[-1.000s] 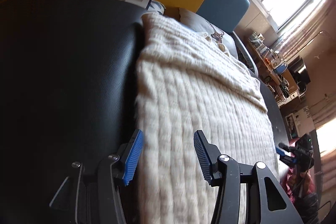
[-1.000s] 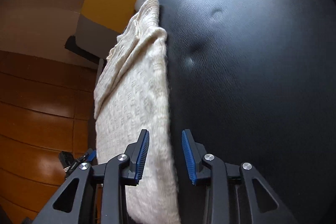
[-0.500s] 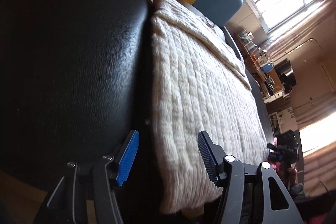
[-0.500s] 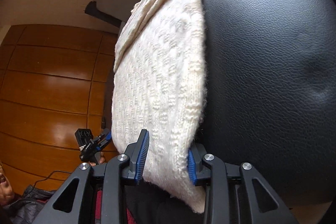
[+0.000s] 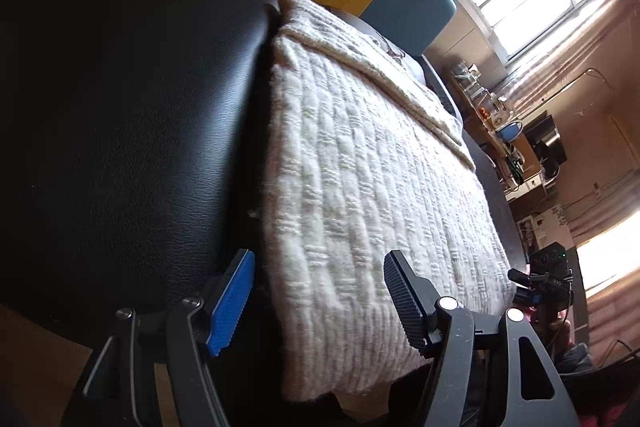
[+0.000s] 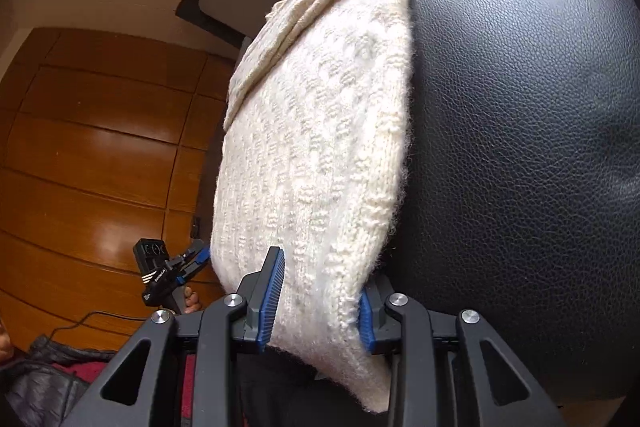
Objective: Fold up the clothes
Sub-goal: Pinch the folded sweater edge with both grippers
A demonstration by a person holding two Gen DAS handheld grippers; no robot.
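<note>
Left wrist view: my left claw was opening, its jaws straddling the near corner of the folded cream sweater without pressing it.
Sweater: it lay flat on the black leather surface, its near end overhanging the edge.
Right wrist view: my right claw was clenched on the sweater's other near corner, both pads against the knit.

surface: black leather cushion | on it: folded cream knit sweater, near edge overhanging
</note>
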